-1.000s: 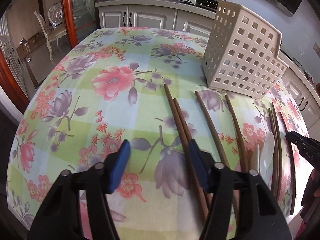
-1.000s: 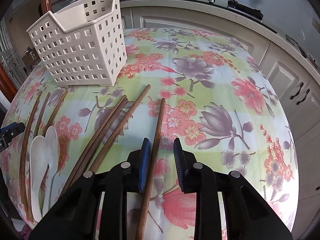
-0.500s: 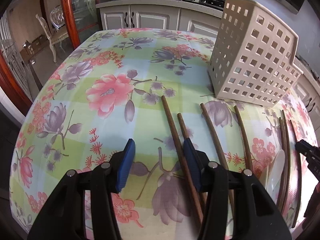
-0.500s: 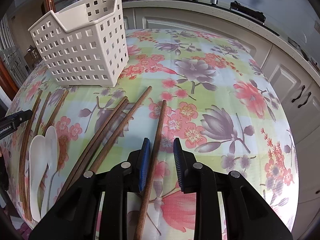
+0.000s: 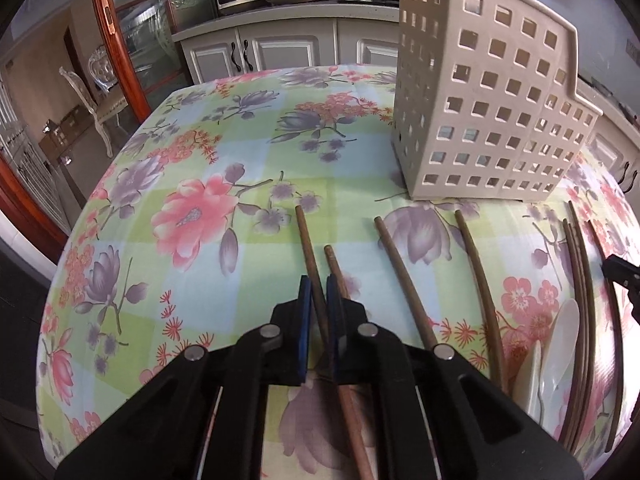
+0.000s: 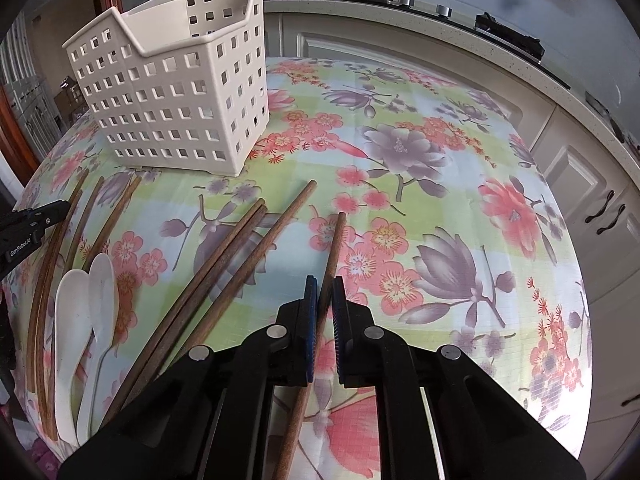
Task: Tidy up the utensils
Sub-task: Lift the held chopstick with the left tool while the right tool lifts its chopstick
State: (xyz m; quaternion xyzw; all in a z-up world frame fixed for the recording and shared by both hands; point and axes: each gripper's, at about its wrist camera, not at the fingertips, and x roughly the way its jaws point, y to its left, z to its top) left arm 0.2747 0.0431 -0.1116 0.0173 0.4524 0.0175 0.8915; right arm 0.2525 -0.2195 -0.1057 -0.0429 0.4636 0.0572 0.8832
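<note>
on floral tablecloth [image 5: 208,280], both grippers [image 5: 319,292] [image 6: 325,298] pinch chopsticks [image 5: 308,240] [image 6: 334,248].

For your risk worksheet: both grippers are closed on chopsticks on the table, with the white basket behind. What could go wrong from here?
1. The left gripper pinches one chopstick with a second chopstick right beside it; lifting may drag that one.
2. The right gripper holds its chopstick partway along, so it may tilt or slip.
3. The basket is tall and narrow; a swinging tip could knock it.
</note>
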